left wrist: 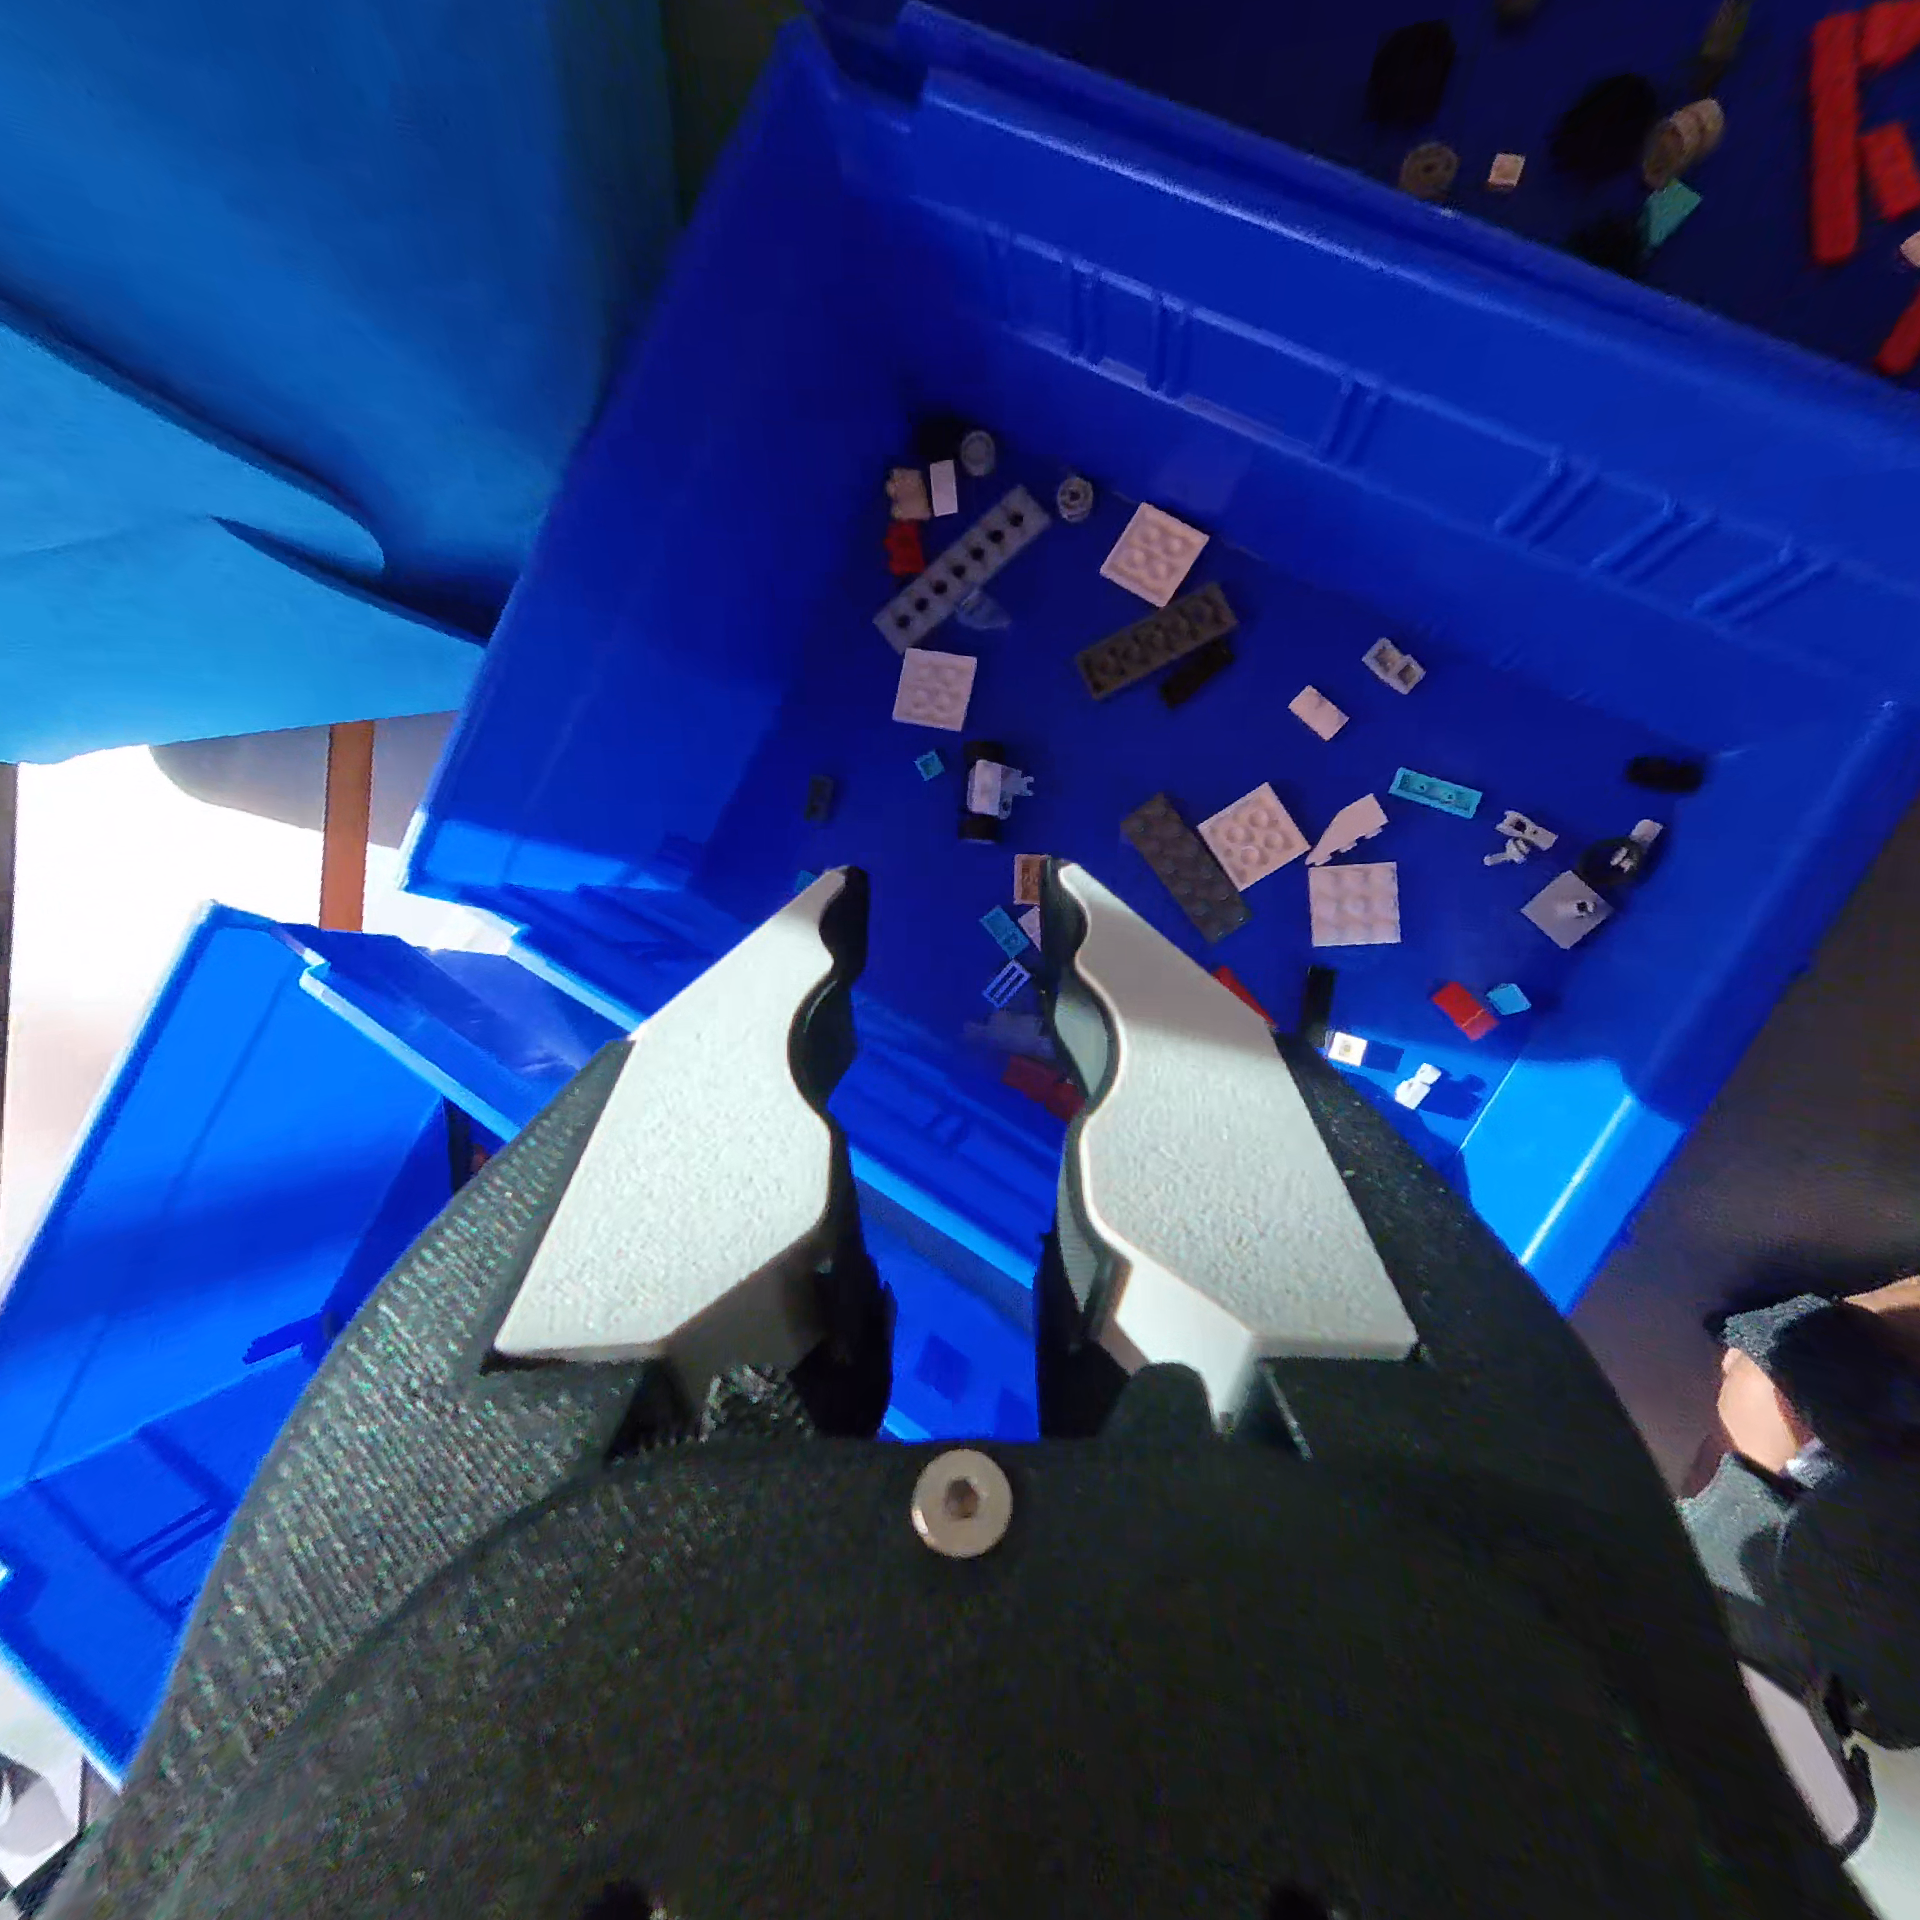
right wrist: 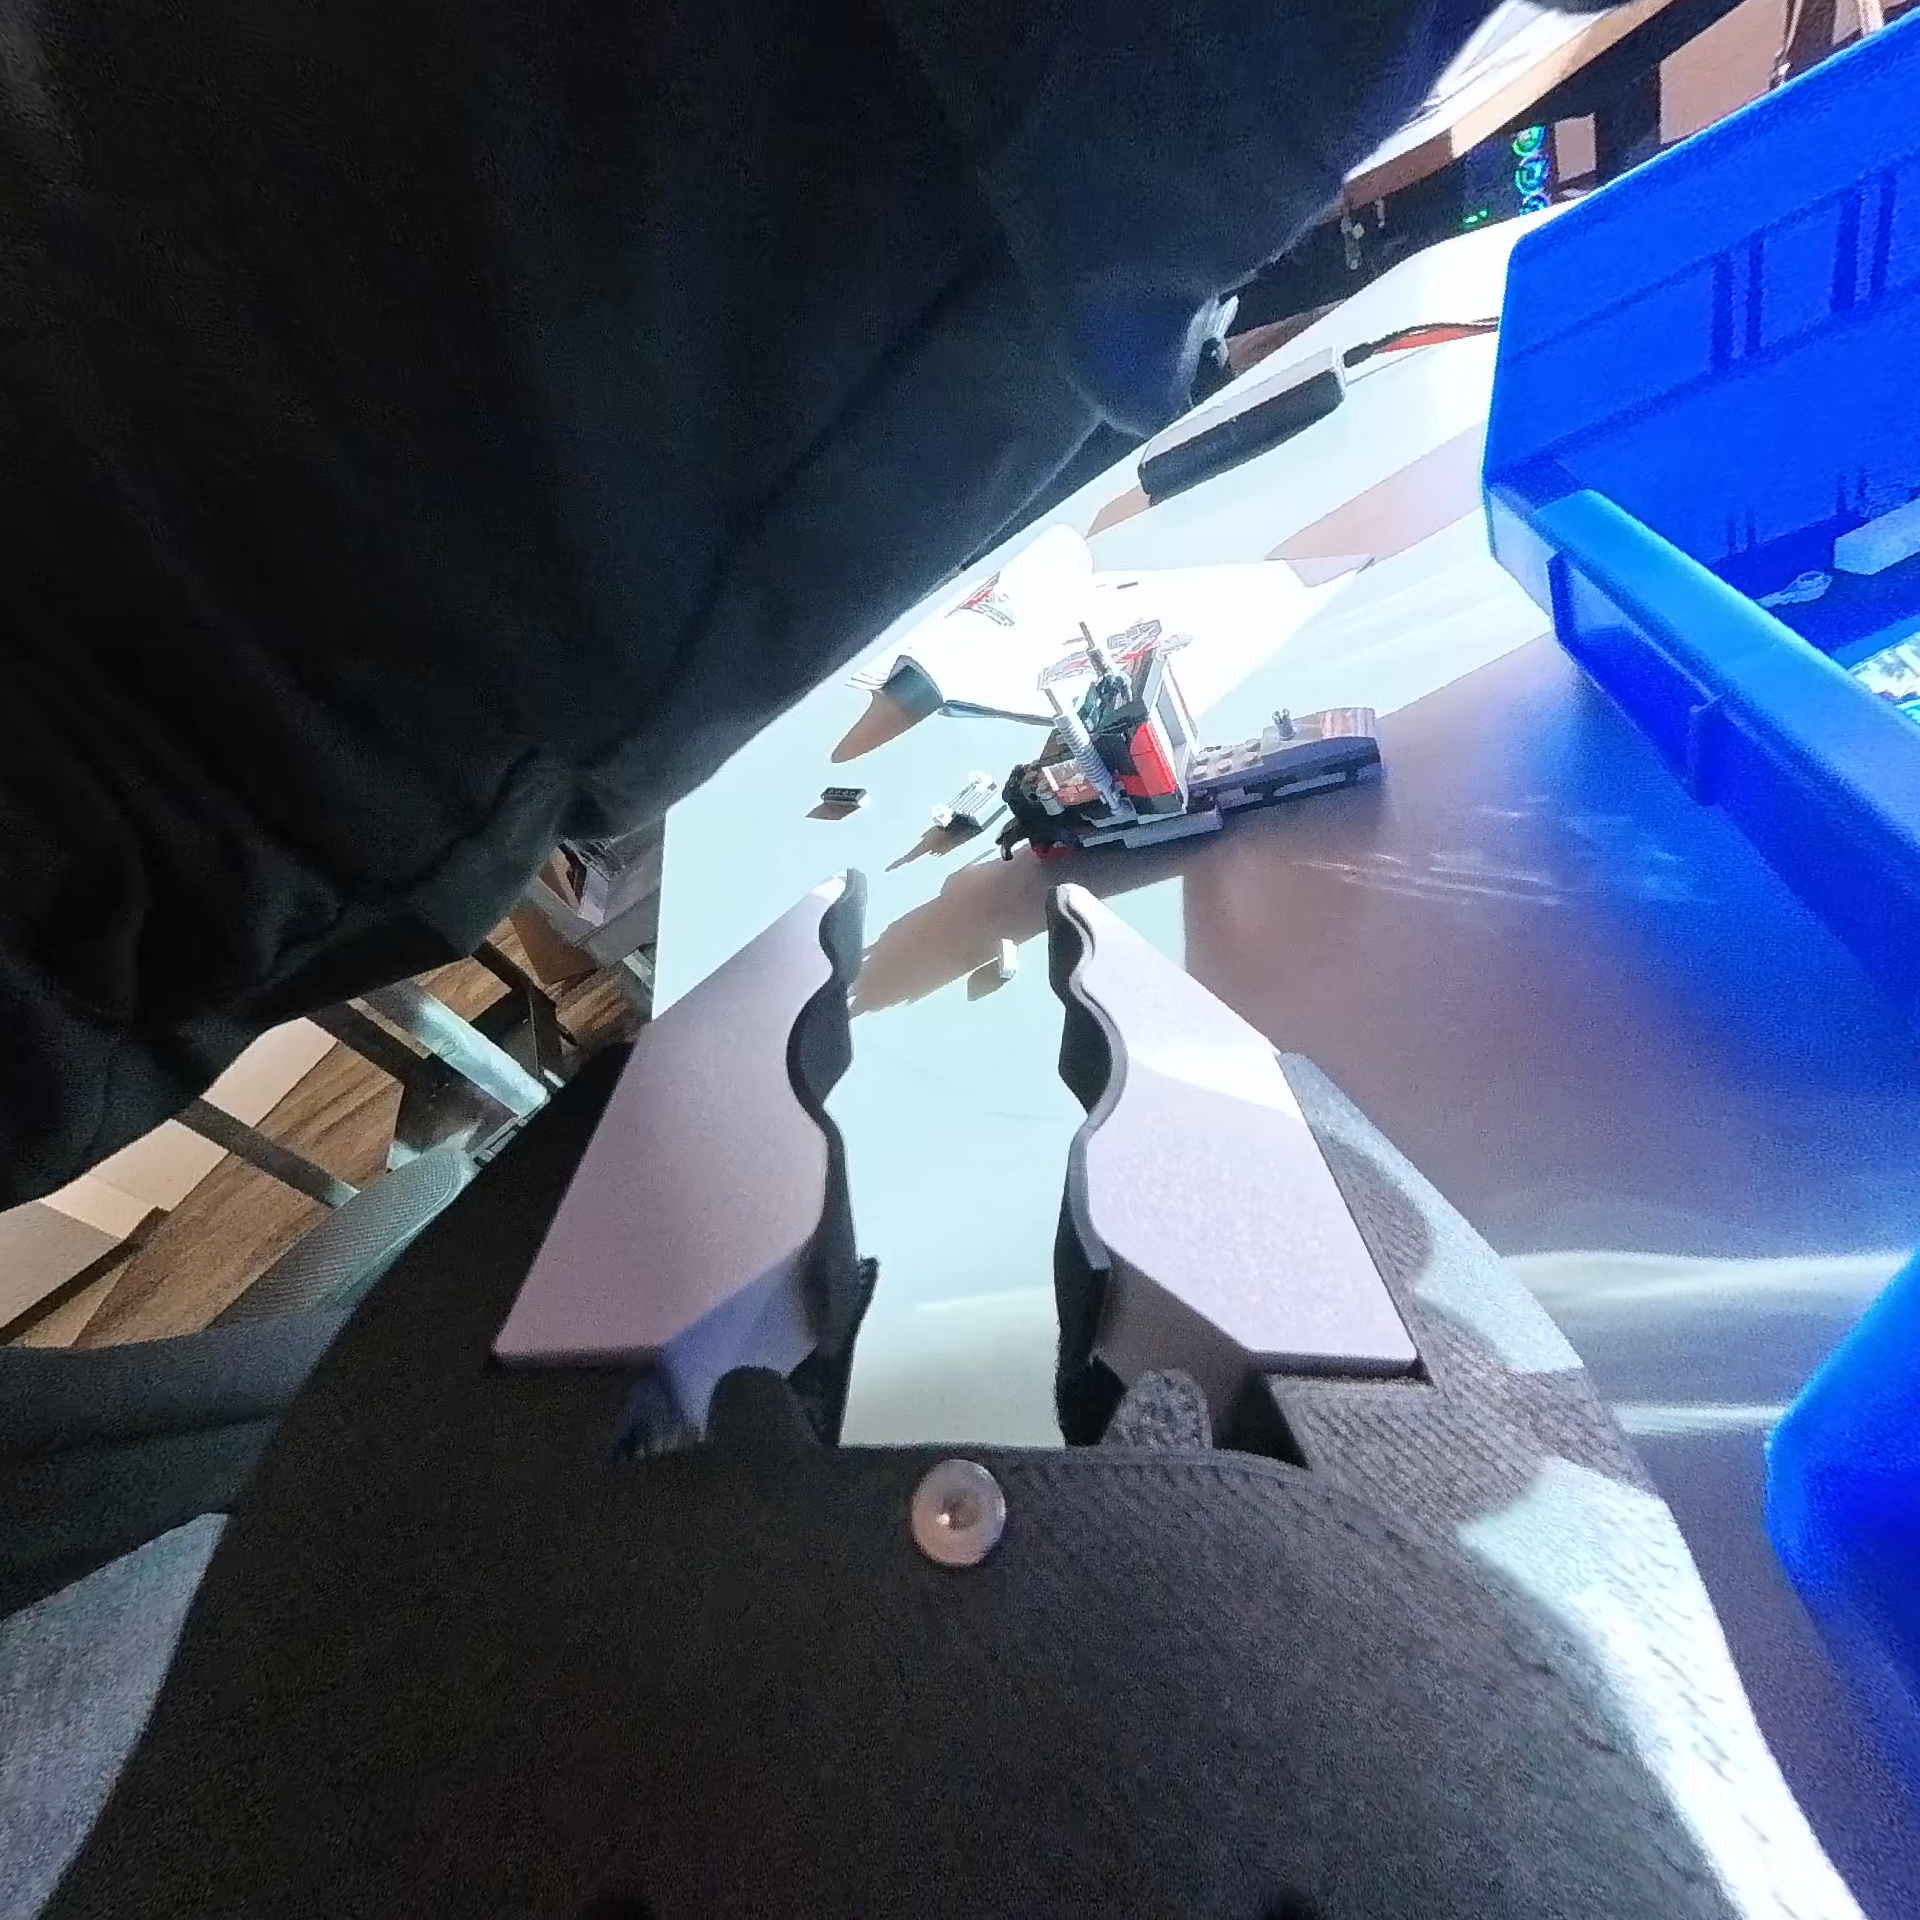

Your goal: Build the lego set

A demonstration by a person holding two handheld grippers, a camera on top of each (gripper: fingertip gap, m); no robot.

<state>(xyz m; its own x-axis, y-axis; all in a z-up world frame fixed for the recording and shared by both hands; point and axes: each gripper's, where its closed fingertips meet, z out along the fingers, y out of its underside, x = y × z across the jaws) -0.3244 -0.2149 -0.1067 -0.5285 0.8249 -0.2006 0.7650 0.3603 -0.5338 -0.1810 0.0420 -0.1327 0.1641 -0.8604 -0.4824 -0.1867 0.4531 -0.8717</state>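
Your left gripper (left wrist: 951,894) sits in the lower middle of its frame with the jaws apart and nothing between them, hanging over the near edge of the blue bin (left wrist: 1164,343), so honestly you're at the pick-a-piece stage. Just past the fingertips there's a little clutter of small teal, tan and red bits, and those look fiddly to me: thin plates lying flat on a smooth floor tend to skate away, so I'd come straight down, straddle one piece across its short side and close slowly. Further up toward the centre you get easier targets, like the white square plate (left wrist: 1252,834) beside a dark grey plate (left wrist: 1184,868), and farther still the long grey holed beam (left wrist: 961,566) near the back wall. Over in the right wrist view, your right gripper (right wrist: 954,899) is likewise spread wide and empty, low over the table (right wrist: 1455,987). A tiny pale piece (right wrist: 1006,958) lies just beyond its tips, and farther back, centre frame, stands the half-built model (right wrist: 1164,769) with two loose bits to its left. Only the left view shows the bin's contents; only the right shows the build itself, plus the dark clothing filling its upper left.
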